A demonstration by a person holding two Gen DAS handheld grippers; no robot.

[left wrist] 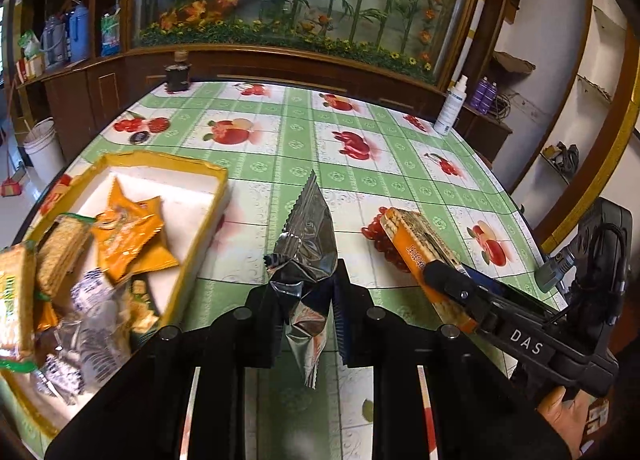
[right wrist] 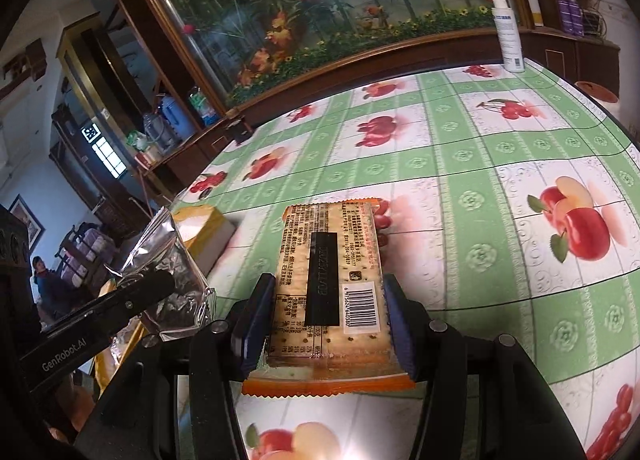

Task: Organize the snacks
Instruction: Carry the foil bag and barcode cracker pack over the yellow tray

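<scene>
Left gripper [left wrist: 306, 292] clamps a silver packet [left wrist: 308, 236] beside the snack tray [left wrist: 200, 228]; right gripper [right wrist: 324, 320] clamps a cracker pack [right wrist: 330, 260] above the table [right wrist: 500, 164].

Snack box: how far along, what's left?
Partly done. The box already holds several packets, among them orange ones and crackers. In hand: left gripper is shut on a silver pouch, right gripper on a cracker pack; both are above the table, outside the box. Left: box both. No other loose snacks show.
</scene>
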